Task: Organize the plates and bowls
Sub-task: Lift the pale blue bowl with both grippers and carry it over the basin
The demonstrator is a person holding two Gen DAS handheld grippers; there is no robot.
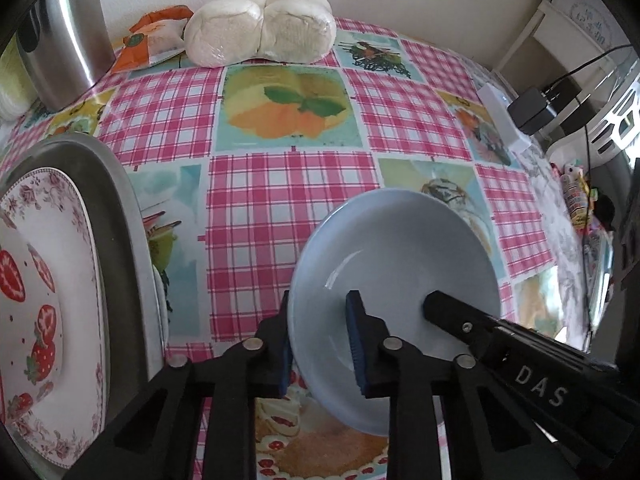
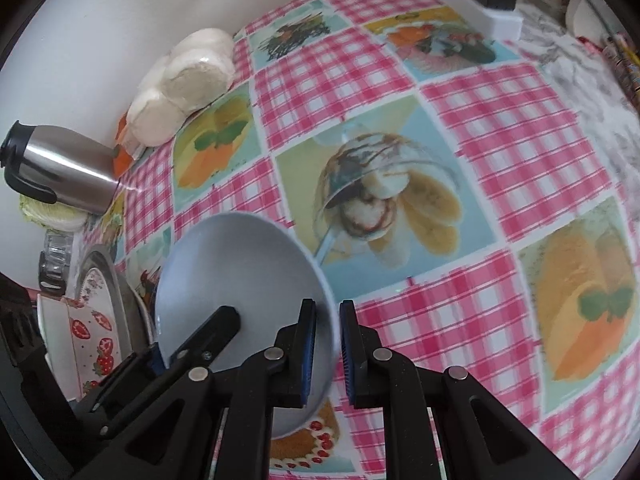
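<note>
Left wrist: our left gripper (image 1: pixel 320 344) straddles the near-left rim of the pale blue bowl (image 1: pixel 400 256), one blue pad outside the wall, the other inside. There is still a gap at the inner pad, so we can't tell if it's actually clamped. The bowl is tilted up on edge over the checked tablecloth (image 1: pixel 288 200). A finger of the right gripper (image 1: pixel 460 316) pokes into the bowl from the right. On the far left, a strawberry plate (image 1: pixel 52 280) sits in a grey tray (image 1: pixel 116 216).

Right wrist: the right gripper (image 2: pixel 327 354) straddles the bowl's (image 2: pixel 240 264) right rim, with the left pad against the inside and the right pad standing clear of the outside, so the jaws are slightly spread, not pinching. It approaches low and forward. A left gripper finger (image 2: pixel 208 336) reaches in from the lower left. A steel thermos (image 2: pixel 68 168) and a wrapped bread pack (image 2: pixel 188 84) stand by the wall.
</note>
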